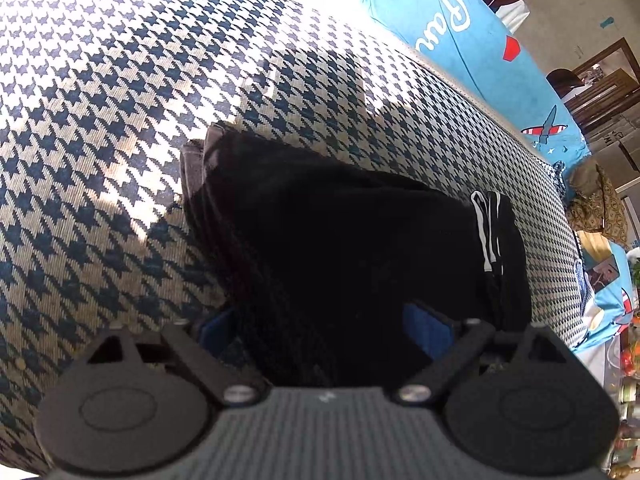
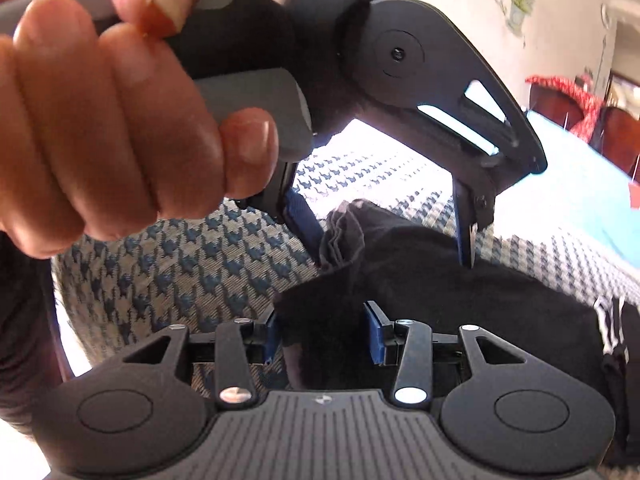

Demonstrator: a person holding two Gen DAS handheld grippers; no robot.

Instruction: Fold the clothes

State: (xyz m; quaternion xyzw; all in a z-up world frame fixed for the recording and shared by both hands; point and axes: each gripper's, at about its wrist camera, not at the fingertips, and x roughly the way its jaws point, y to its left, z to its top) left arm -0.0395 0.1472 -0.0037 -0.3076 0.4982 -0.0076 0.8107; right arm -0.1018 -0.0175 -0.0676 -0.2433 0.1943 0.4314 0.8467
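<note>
A black garment [image 1: 340,240] lies folded in a thick bundle on a houndstooth cover [image 1: 120,120]. White stripes [image 1: 488,232] show at its right end. My left gripper [image 1: 322,328] is open wide, its blue pads [image 1: 428,326] standing on either side of the bundle's near end. In the right wrist view that left gripper [image 2: 384,236] is seen from the side, held by a hand [image 2: 100,120] and straddling the garment [image 2: 460,312]. My right gripper [image 2: 324,336] is open about halfway, with the garment's near corner between its blue pads [image 2: 376,340].
A light blue printed sheet [image 1: 440,20] lies beyond the houndstooth cover [image 2: 180,260]. Wooden furniture and boxes [image 1: 600,92] stand at the far right. Chairs with a red cover [image 2: 560,96] sit by the back wall.
</note>
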